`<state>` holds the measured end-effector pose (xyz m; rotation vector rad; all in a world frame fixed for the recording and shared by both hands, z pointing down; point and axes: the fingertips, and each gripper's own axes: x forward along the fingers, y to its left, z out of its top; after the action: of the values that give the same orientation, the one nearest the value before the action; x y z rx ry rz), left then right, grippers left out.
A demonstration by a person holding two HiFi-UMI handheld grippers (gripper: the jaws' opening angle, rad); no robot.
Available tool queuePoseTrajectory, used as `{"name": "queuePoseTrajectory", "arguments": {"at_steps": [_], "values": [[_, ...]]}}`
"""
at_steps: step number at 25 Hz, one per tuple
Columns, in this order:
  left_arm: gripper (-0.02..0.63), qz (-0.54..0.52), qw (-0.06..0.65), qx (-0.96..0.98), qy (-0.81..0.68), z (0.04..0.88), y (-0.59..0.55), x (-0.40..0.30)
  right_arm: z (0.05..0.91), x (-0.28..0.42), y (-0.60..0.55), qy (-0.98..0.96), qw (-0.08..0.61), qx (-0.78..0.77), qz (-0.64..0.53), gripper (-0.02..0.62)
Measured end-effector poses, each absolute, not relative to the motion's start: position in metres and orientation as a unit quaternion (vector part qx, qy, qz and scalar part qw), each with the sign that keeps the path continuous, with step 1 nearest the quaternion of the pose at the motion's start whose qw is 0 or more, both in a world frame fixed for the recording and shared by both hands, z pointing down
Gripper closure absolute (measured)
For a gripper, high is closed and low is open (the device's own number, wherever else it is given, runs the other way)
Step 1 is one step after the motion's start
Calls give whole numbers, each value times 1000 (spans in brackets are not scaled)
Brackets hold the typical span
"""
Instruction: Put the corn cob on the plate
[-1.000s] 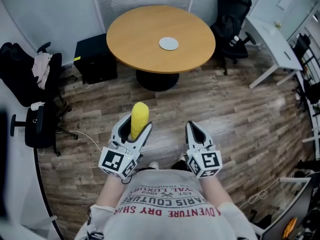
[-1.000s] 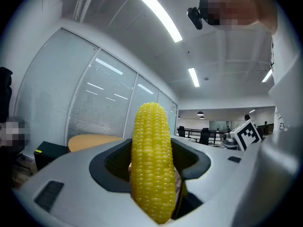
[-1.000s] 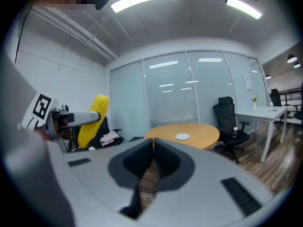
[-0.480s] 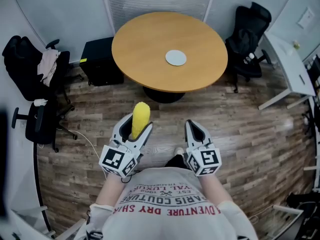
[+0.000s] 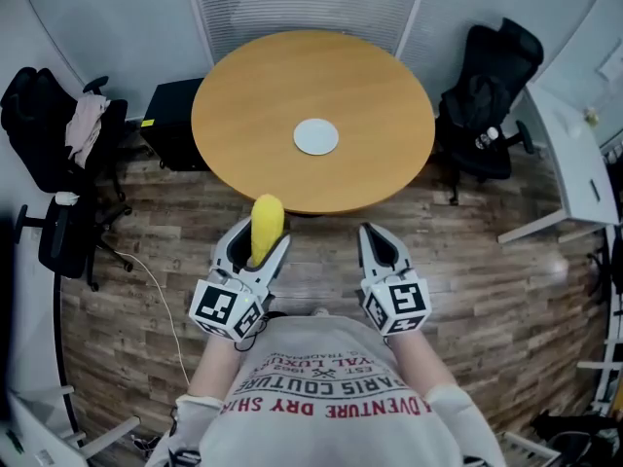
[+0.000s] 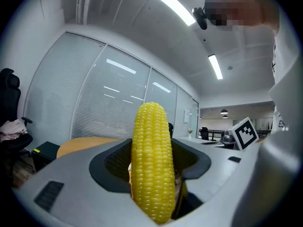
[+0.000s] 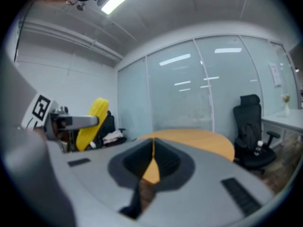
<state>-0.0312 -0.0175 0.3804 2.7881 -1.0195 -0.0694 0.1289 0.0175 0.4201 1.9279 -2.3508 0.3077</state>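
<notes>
A yellow corn cob (image 5: 266, 226) stands upright between the jaws of my left gripper (image 5: 253, 249), which is shut on it; the left gripper view shows the corn cob (image 6: 152, 164) filling the gap of the left gripper (image 6: 154, 174). The same corn cob (image 7: 93, 122) appears at the left of the right gripper view. My right gripper (image 5: 380, 251) is shut and holds nothing, its jaws meeting in a thin line at the right gripper (image 7: 152, 167). A small white plate (image 5: 315, 136) lies near the middle of the round wooden table (image 5: 253, 105), ahead of both grippers.
Black office chairs stand left (image 5: 58, 134) and right (image 5: 487, 95) of the table. A black cabinet (image 5: 170, 129) sits at the table's left. A white desk (image 5: 574, 154) is at far right. A cable (image 5: 161, 290) trails over the wood floor.
The table and plate have come nearer in the head view, and the table's front edge now lies just beyond the gripper tips. Both grippers keep their pose, corn still held.
</notes>
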Motion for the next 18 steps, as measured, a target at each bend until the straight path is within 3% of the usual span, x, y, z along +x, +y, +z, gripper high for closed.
{"name": "queuePoseTrajectory", "arguments": {"at_steps": [18], "values": [[328,10,114,938,-326,415,-171,76,448,223,-119,-757,66,639,119,566]]}}
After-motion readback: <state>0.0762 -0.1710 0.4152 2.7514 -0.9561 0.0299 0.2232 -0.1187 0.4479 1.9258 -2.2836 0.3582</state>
